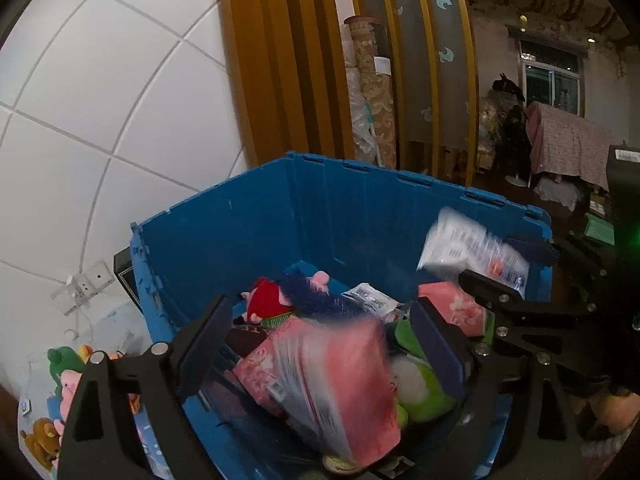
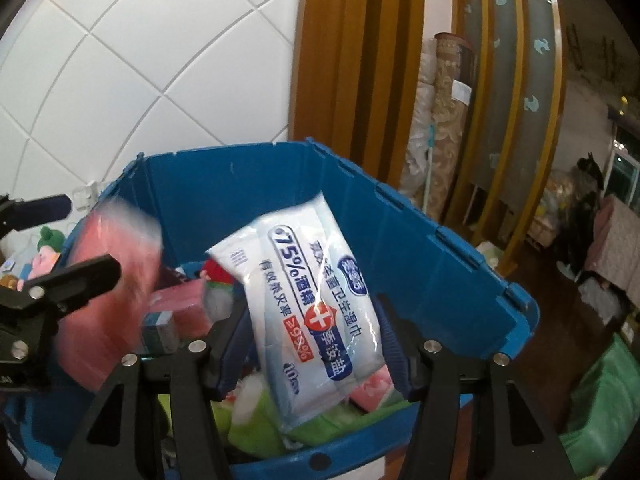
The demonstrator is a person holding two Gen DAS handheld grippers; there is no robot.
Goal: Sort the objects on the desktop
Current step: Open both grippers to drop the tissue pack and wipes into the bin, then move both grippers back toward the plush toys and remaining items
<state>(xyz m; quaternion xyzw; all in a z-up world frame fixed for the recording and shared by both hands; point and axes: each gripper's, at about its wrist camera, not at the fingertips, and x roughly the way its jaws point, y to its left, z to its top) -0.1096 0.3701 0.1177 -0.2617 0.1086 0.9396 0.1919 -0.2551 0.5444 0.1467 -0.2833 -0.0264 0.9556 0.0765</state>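
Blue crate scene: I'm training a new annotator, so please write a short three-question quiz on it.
1. True or false: the white wipes pack sits between the fingers of the right gripper.
2. The second pack, between the fingers of the left gripper, is: A green, B pink, C yellow?
3. What do both grippers hang above?
Key: 1 true; 2 B; 3 the blue crate.

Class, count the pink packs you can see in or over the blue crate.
3: one pink pack between the left tool's fingers, one lying by the crate's right wall, one mid-crate. Others may be buried.
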